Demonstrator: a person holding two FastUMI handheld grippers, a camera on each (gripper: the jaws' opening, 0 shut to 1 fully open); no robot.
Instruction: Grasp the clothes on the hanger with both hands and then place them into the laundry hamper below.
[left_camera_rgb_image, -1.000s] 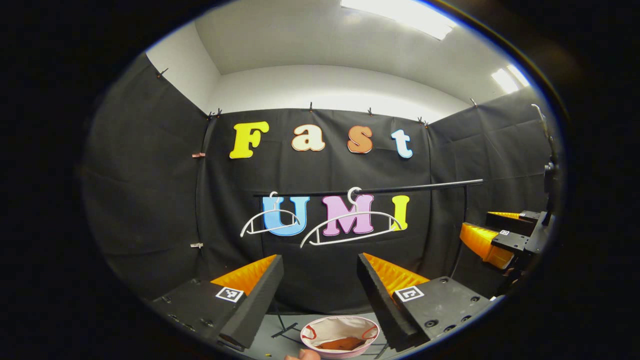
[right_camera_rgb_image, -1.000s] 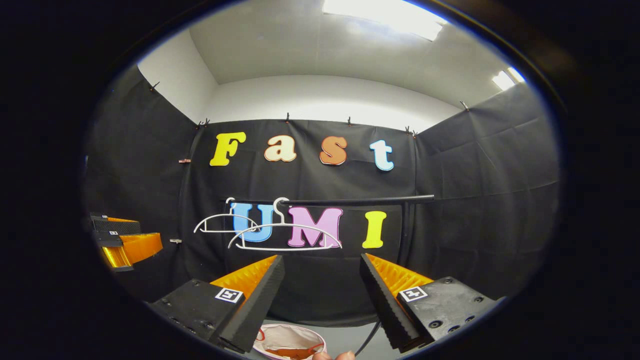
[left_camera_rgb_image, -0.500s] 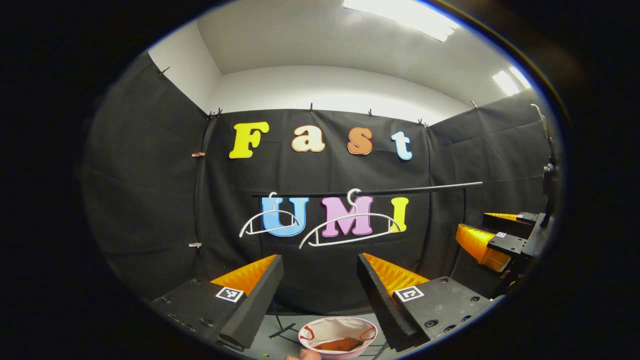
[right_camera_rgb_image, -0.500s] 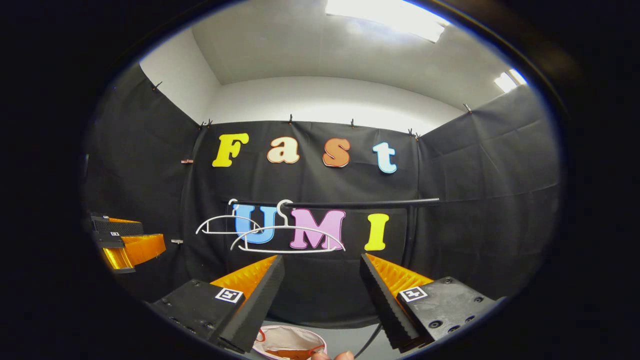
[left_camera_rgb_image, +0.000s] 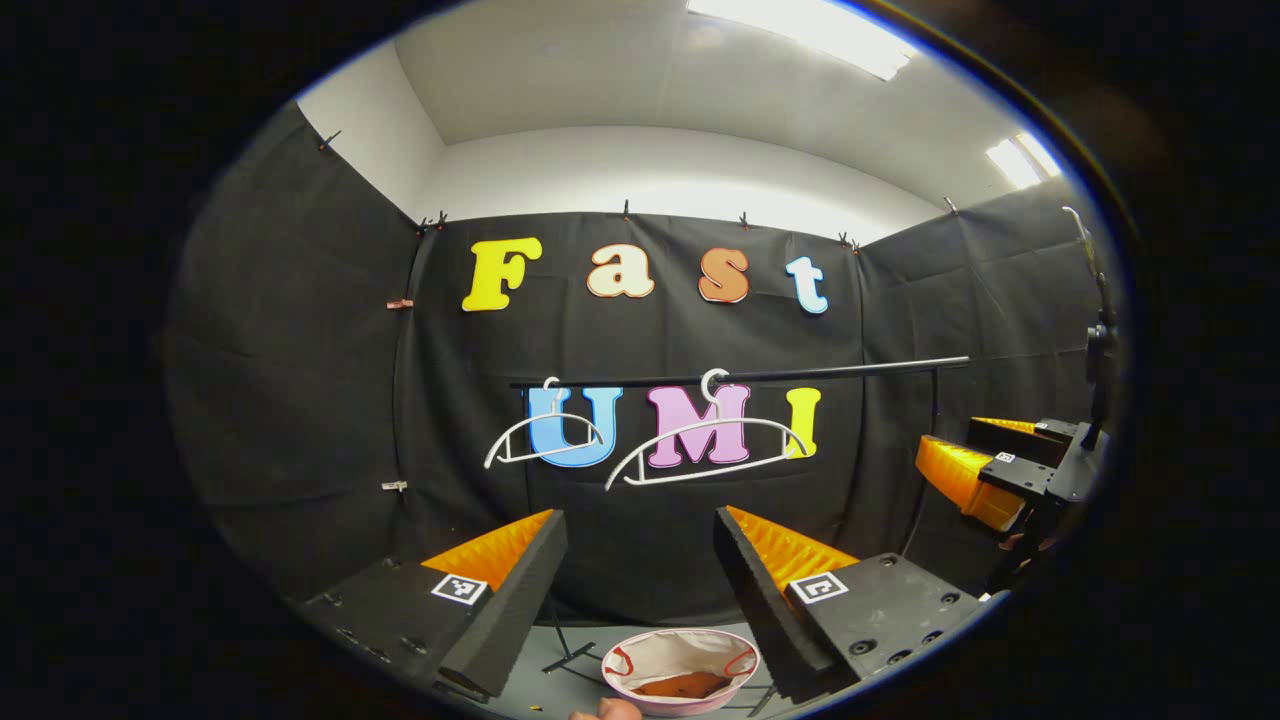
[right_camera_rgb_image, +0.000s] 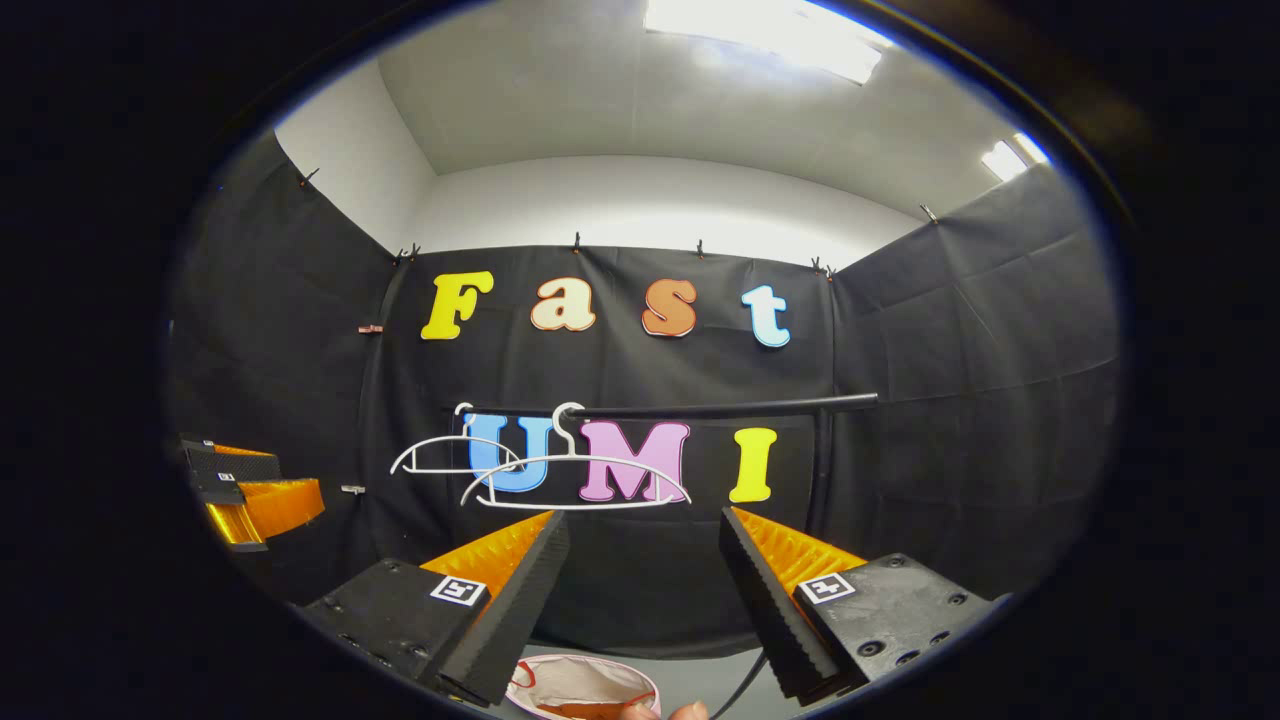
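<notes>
Clothes: a rust-brown piece lies inside the laundry hamper (left_camera_rgb_image: 681, 668), on its floor; in the right gripper view the same hamper (right_camera_rgb_image: 580, 685) shows an orange-brown scrap at its lower rim. Judging by that, the placing looks done or close to it.

Both white hangers, near hanger (left_camera_rgb_image: 700, 452) and far hanger (left_camera_rgb_image: 545, 442), hang bare on the black rail (left_camera_rgb_image: 800, 374). The rail's long axis runs left to right across both views, ahead of and above the fingers; the hangers sit toward its left end.

Left gripper (left_camera_rgb_image: 640, 575): fingers spread wide, nothing between them. The hamper lies straight below the gap, so it is down, not forward. Right gripper (right_camera_rgb_image: 643, 575): same wide spread, holding nothing. In the right gripper view the hamper sits below and a little left of the gap. The left gripper looks the more centred over it.

Each sees the other at its side edge: right gripper (left_camera_rgb_image: 985, 470) at the right of the left gripper view, left gripper (right_camera_rgb_image: 255, 492) at the left of the right gripper view.

Hard to read:
- hamper cut off by the bottom edge in both views, and partly behind the fingers in the right gripper view
- cannot tell how many garments are inside
- fingertip (left_camera_rgb_image: 605, 709) at the bottom edge, rest of the hand cut off
- dark cable (right_camera_rgb_image: 738, 680) by the right finger, ends hidden
</notes>
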